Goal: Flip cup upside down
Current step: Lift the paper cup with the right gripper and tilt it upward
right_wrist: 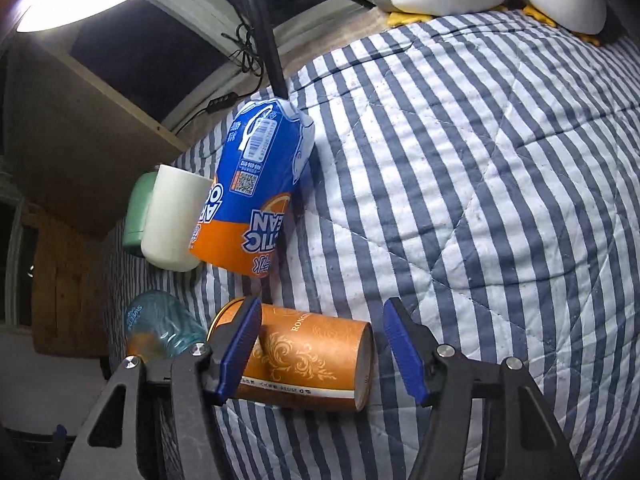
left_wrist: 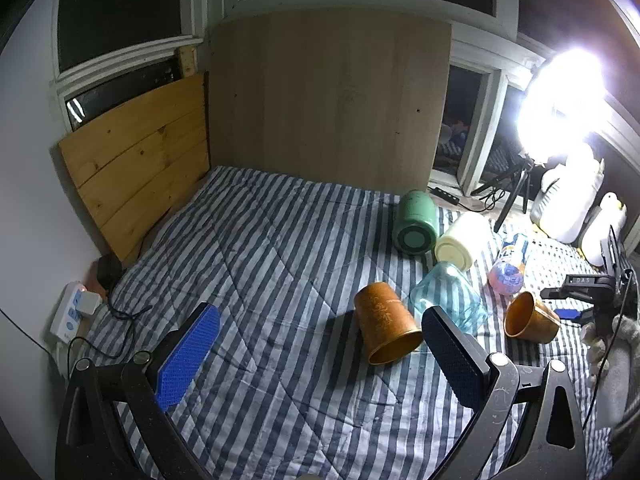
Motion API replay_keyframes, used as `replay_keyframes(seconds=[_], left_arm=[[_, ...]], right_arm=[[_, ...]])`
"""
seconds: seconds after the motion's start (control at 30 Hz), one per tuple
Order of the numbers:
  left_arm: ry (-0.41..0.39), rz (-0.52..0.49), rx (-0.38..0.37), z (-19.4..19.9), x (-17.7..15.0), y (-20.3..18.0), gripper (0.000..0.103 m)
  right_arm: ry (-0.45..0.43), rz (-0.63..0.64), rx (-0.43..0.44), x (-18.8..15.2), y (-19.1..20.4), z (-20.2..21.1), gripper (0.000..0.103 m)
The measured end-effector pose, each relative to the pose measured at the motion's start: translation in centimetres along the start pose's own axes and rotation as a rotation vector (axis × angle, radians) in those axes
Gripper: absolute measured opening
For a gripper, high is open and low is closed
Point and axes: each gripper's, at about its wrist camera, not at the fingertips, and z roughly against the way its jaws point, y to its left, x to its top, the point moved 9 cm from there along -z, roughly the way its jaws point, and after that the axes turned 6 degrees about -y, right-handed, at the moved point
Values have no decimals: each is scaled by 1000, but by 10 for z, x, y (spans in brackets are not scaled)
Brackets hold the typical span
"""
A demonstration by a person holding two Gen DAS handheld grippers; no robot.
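Note:
An orange paper cup [left_wrist: 386, 324] lies on its side on the striped quilt, mouth toward me, just left of my left gripper's right finger. My left gripper [left_wrist: 320, 354] is open and empty above the quilt. A second orange cup [left_wrist: 530, 318] lies on its side further right, and the other gripper [left_wrist: 576, 313] shows beside it. In the right wrist view this cup [right_wrist: 308, 356] lies on its side between my right gripper's fingers, mouth to the left. My right gripper [right_wrist: 322, 350] is open around it; the left pad is at the cup's mouth end, the right pad apart.
A clear blue glass [left_wrist: 448, 298], a cream cup [left_wrist: 462, 242] and a green cup [left_wrist: 414, 224] lie on the quilt [left_wrist: 260, 264]. A blue-orange bottle [right_wrist: 260, 192] lies behind the right cup. Wooden boards [left_wrist: 320, 100] stand at the back, a lamp tripod [left_wrist: 516, 188] and pillows [left_wrist: 568, 200] at right.

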Motion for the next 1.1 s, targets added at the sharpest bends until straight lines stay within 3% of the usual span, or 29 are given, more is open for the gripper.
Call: replay_keyframes(seconds=[0.13,0.37,0.8,1.0,1.1], left_arm=[[1,-1,-6,-2,1,-1,102],[5,-6,-21,-6,1,-8,102],[8,-24,-62,-11,1,-22,102],[7,-52,-105,-14,4,-38,102],[8,-65,-131,-15,5,-46,102]], right_arm=[[37,-19,14,-3,-2,-10,59],[63,58,13,-19,15,-13,59],[43,260,-91,-62,33,1,59],[13,230,-110,-72,19,23,59],[-34,148,-102,-77,7,45,60]])
